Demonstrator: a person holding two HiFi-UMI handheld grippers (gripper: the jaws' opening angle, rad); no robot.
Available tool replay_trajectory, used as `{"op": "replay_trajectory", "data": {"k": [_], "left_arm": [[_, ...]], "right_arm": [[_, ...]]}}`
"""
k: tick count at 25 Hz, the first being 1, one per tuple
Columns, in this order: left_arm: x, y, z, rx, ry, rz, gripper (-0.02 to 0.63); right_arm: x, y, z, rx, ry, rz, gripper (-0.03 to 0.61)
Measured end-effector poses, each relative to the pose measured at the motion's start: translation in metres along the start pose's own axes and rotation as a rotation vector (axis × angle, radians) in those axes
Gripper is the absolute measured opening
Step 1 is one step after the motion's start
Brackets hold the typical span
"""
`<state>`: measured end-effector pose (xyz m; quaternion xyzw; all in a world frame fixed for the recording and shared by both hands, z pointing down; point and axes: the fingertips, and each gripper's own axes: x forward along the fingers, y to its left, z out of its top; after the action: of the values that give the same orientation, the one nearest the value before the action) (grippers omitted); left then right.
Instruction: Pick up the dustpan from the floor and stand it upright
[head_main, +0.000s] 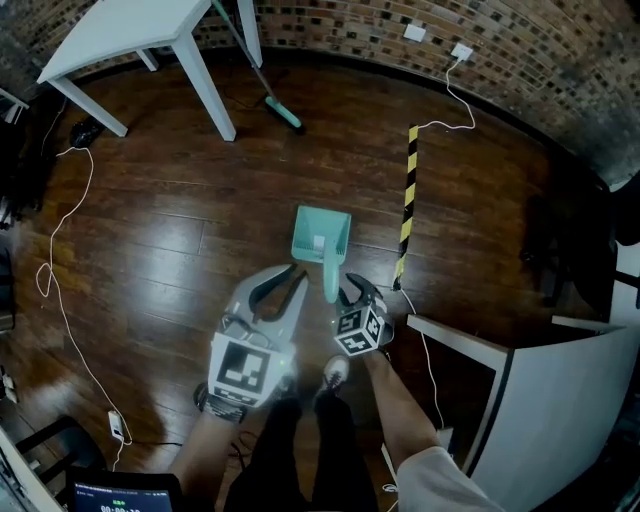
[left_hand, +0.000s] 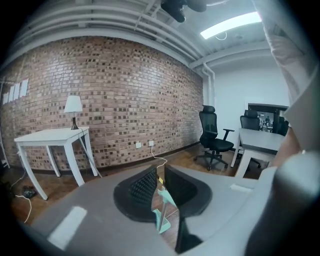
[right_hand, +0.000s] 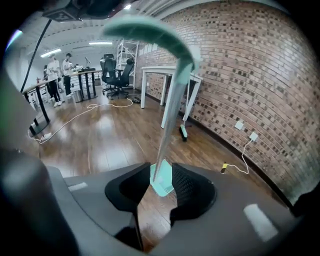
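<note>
The dustpan (head_main: 322, 240) looks like matt mint plastic; the floor (head_main: 180, 230) is glossy dark wood, the wall (head_main: 520, 60) rough brick.

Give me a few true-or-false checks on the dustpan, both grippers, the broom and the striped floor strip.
1. The dustpan stands upright on the wood floor, handle up. True.
2. The right gripper is clamped on the dustpan's handle. False: its jaws stand apart, pads off the handle.
3. The head of the broom rests on the floor near the white table. True.
4. In the head view the striped strip lies left of the dustpan. False: it lies right of it.
5. The left gripper holds the dustpan. False: nothing is between its jaws; the dustpan stands beyond them.
</note>
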<state>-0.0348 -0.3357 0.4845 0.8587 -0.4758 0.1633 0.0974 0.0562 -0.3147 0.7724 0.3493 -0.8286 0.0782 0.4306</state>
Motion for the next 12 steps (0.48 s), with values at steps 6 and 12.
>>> {"op": "replay_trajectory", "data": {"k": [6,12], "left_arm": [[-0.032,0.009,0.051,0.058,-0.026,-0.016,0.034],[-0.072,0.000,0.104,0.090,-0.069,-0.031,0.014]], "right_arm": [[-0.102,-0.049,0.048,0.110,-0.082,-0.175,0.086],[-0.232,-0.089,0.116,0.221,-0.244,-0.336,0.034]]}}
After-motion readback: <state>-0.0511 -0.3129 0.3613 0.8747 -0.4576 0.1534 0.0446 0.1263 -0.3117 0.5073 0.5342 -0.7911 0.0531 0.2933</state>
